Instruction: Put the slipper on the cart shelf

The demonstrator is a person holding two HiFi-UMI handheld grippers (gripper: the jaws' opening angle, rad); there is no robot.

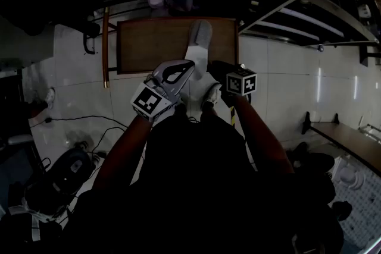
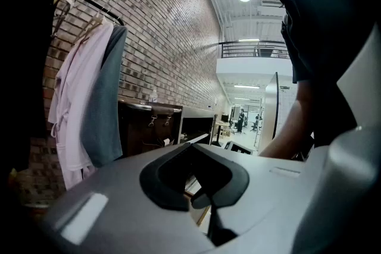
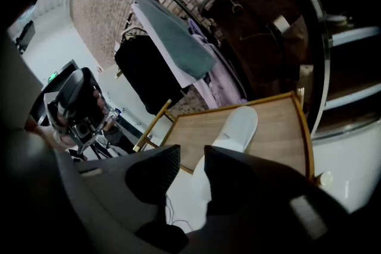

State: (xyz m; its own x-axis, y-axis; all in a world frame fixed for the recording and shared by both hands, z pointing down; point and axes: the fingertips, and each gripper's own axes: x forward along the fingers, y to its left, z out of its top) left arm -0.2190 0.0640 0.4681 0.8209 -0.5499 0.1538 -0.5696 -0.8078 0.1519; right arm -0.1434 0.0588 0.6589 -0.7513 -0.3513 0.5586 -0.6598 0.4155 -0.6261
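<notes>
The white slipper (image 1: 199, 38) lies lengthwise on the wooden cart shelf (image 1: 152, 44). Its toe points away from me and its heel sticks out over the shelf's near edge. In the right gripper view the slipper (image 3: 238, 128) runs back from the shelf (image 3: 274, 134) and passes under the right-hand jaw. My right gripper (image 3: 191, 154) is open, and a strip of floor shows between its left-hand jaw and the slipper's heel. In the head view the right gripper (image 1: 217, 68) hangs just right of the heel. My left gripper (image 1: 190, 65) hovers beside it, shut and holding nothing, and its grey body fills the left gripper view (image 2: 196, 146).
Pink and grey garments (image 2: 83, 86) hang on a rack behind the cart, against a brick wall. A metal rack (image 1: 309, 15) stands at the right. Cables (image 1: 89, 128) trail over the white floor at the left. A person's white shoe (image 1: 211, 93) is below the grippers.
</notes>
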